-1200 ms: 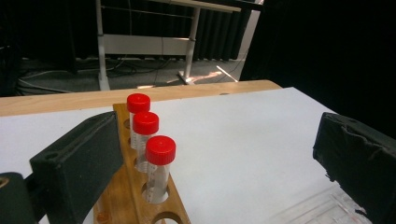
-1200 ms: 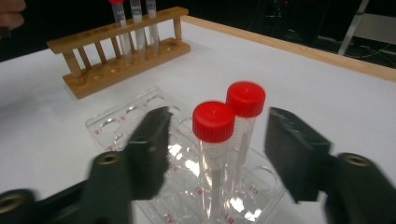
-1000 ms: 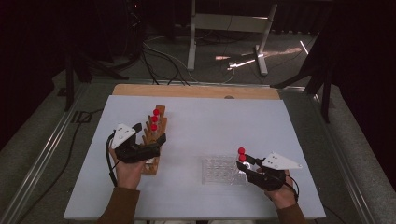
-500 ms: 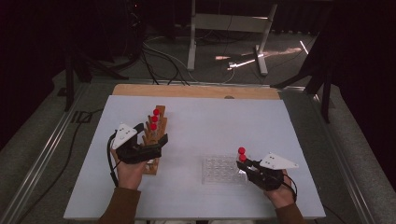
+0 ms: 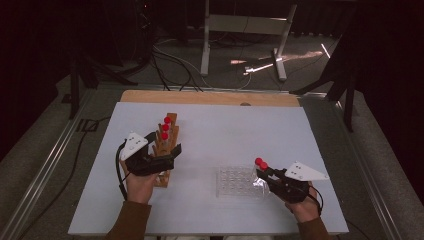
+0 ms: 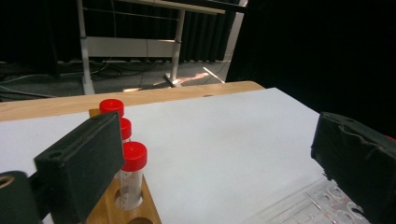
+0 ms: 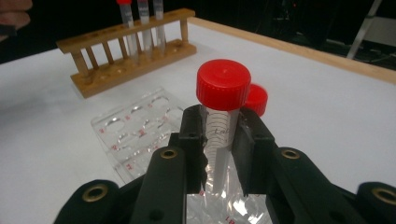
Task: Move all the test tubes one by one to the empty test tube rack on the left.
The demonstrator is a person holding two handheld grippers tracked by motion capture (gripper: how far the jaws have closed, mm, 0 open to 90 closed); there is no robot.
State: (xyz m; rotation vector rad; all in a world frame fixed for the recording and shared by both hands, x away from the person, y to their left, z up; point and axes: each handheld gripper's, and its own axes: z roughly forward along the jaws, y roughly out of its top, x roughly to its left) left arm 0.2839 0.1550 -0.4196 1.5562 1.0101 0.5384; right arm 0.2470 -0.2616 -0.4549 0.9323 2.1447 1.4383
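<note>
Right tongs [image 7: 219, 140] clamped on a clear tube [image 7: 219, 144] with a red cap [image 7: 223, 84], jaws just closed over the last moment and now pressing both sides of the tube below the cap. Tube held roughly upright, printed scale lines visible on its wall. Seen from above at the near right of the white surface [image 5: 225, 125], right tongs [image 5: 262, 172] pointing left, gripped in a hand [image 5: 302, 207] coming in from the bottom edge. A second red cap [image 7: 256, 99] just behind the held one; cannot tell what it sits on. Crinkled clear wrapping [image 7: 233, 205] beneath the jaws. Just beside, to the left, a clear well plate [image 5: 235, 181] lying flat. Left tongs [image 5: 172, 152] wide open, gripping nothing, jaws standing on either side of the near end of a wooden rack [image 5: 167, 150]. In the left gripper view, one jaw close beside the rack's red-capped tubes [image 6: 134, 156], the other far off to the right over the plate's edge. Three red-capped tubes upright in the rack's far holes, an empty hole [image 6: 140, 220] nearer. Rack well apart from the plate, on the left half of the surface. Beyond, a wooden strip [image 5: 210, 97] along the far edge.
</note>
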